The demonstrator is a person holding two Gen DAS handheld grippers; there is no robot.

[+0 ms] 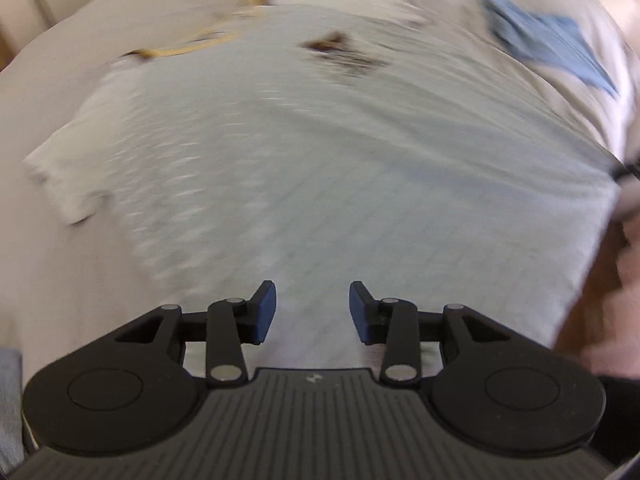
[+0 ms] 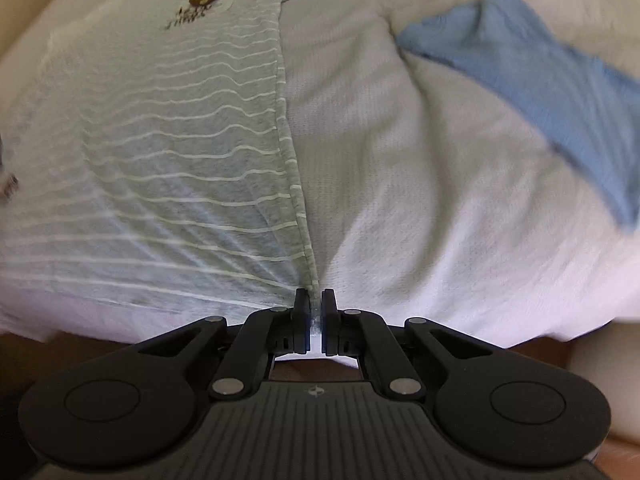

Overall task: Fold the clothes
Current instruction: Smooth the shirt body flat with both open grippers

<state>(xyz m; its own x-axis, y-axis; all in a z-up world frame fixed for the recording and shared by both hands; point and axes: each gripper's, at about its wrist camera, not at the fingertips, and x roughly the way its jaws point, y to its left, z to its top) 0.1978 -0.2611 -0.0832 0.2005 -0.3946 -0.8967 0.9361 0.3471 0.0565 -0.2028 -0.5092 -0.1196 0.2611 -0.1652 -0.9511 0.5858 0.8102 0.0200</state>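
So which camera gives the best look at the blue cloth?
The right wrist view: the blue cloth is large and fairly sharp on the white bedding. The left wrist view shows it small, blurred, near the top right.

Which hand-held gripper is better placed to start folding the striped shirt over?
Right. The right hand-held gripper is shut on the striped shirt at its hem corner, ready to lift. The left hand-held gripper hangs open above the fabric, holding nothing.

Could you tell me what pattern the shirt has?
Grey striped shirt with thin white stripes, clearest in the right wrist view.
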